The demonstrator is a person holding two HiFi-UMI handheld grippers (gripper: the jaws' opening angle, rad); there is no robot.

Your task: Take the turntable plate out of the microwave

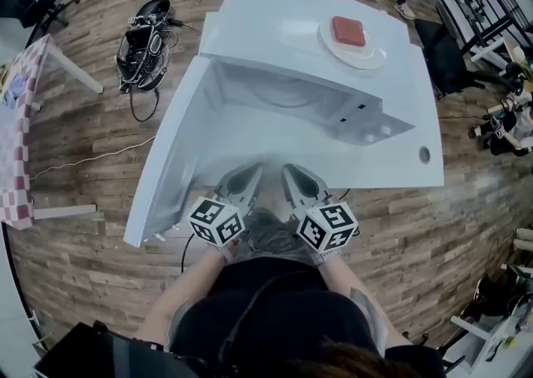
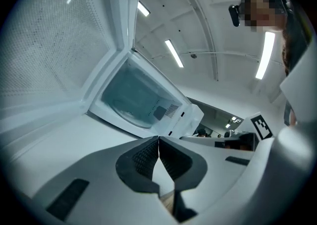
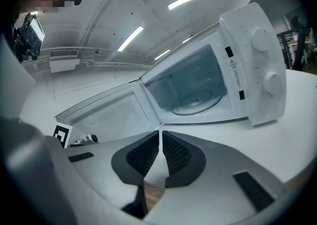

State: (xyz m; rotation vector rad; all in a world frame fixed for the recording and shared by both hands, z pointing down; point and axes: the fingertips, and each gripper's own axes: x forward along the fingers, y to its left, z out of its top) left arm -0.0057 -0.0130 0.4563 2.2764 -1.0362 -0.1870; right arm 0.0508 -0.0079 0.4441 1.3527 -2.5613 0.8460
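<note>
The white microwave (image 1: 275, 27) stands on a white table with its door (image 1: 171, 160) swung wide open to the left. Inside the cavity lies the round glass turntable plate (image 3: 200, 102), also seen from the left gripper view as the turntable plate (image 2: 130, 112) and faintly from above as the plate (image 1: 287, 100). My left gripper (image 1: 248, 172) and right gripper (image 1: 291, 172) hover side by side at the table's near edge, in front of the cavity and well short of it. Both are shut with nothing between the pads: left gripper (image 2: 158, 140), right gripper (image 3: 159, 134).
A white dish with a red block (image 1: 350, 33) rests on top of the microwave. Two control knobs (image 3: 262, 35) sit right of the cavity. The open door walls off the left side. The table (image 1: 420, 164) stands on wood flooring, with black gear (image 1: 143, 43) and a checkered table (image 1: 21, 118) to the left.
</note>
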